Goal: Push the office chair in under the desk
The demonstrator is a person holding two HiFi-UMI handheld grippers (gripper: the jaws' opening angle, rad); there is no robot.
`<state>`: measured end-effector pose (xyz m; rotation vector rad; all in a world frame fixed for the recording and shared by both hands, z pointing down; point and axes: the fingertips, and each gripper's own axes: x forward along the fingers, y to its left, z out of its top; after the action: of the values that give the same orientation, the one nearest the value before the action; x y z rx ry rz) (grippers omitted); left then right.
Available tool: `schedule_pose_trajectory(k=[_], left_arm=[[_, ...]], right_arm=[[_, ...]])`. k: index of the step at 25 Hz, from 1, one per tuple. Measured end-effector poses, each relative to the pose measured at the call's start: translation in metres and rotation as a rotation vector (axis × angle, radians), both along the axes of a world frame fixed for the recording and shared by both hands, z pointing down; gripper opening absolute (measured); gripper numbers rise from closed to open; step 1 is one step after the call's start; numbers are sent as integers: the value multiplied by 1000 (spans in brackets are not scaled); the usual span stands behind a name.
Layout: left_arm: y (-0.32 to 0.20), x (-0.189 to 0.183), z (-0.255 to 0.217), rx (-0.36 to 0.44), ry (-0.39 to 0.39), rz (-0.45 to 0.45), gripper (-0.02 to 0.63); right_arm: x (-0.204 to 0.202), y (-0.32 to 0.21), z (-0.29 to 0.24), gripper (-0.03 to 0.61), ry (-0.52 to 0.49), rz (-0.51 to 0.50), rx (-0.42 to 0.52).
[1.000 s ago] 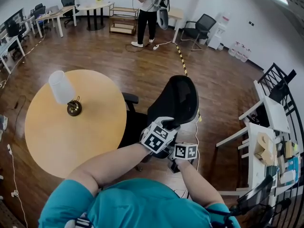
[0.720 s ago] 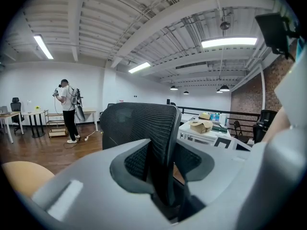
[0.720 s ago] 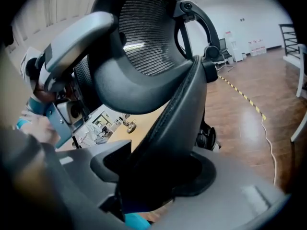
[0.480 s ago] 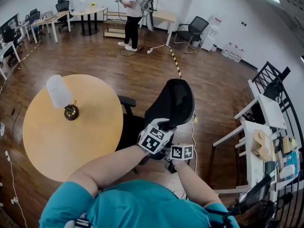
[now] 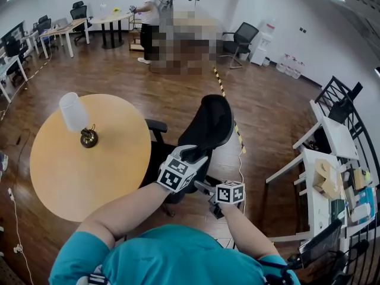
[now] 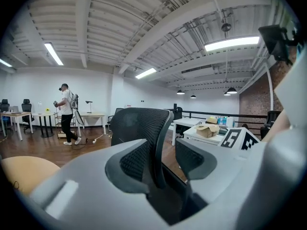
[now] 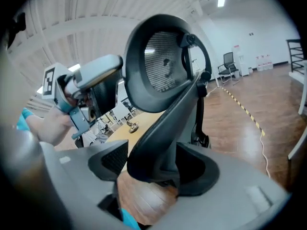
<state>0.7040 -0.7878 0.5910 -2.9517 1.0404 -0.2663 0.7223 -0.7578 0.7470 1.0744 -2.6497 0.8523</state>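
1. Location: the office chair (image 5: 211,120) stands just beside the round table (image 5: 89,171), seat toward the table's edge, backrest away from it, not yet pushed under.
2. Handling: judged moderately heavy and likely to roll easily. The mesh panel yields, while the rim and rear spine are stiff. The backrest may tilt under a high push.
3. Hold points: the left gripper (image 6: 165,152) has its fingers narrow on the backrest rim. The right gripper (image 7: 153,162) has its fingers clamped on the rear spine.
4. Markings: no brand or legible text visible, only square markers on the gripper cubes.
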Motion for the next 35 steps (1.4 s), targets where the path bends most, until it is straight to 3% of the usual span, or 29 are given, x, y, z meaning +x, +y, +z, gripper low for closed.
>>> schedule_pose_trajectory(k=[2,7,12,15,21,26,31,35], left_arm=[[12,-9,-7,10,20,-27,166],[68,-15,11,20,39,-54,121],[113,-40,39,-70,134,-131,72],[135,-70,41,-81,145,-154,14],[149,-164,39,-69,208,-125,0],[141,-254,55,-14,177,27,0],[158,-350,57,-43,154,160,1],[166,-392,63,-90,190,222,0]], right_arm=[[21,13,-8,298,-3,-7,26],[103,53,-24,165,-66,-1,91],[171,82,-45,14,-88,47,193],[181,100,-41,0,-89,67,187],[117,123,-49,0,-75,87,235],[10,134,-44,0,-37,177,265],[-105,180,-39,0,-38,291,240],[-146,216,-35,0,24,365,201]])
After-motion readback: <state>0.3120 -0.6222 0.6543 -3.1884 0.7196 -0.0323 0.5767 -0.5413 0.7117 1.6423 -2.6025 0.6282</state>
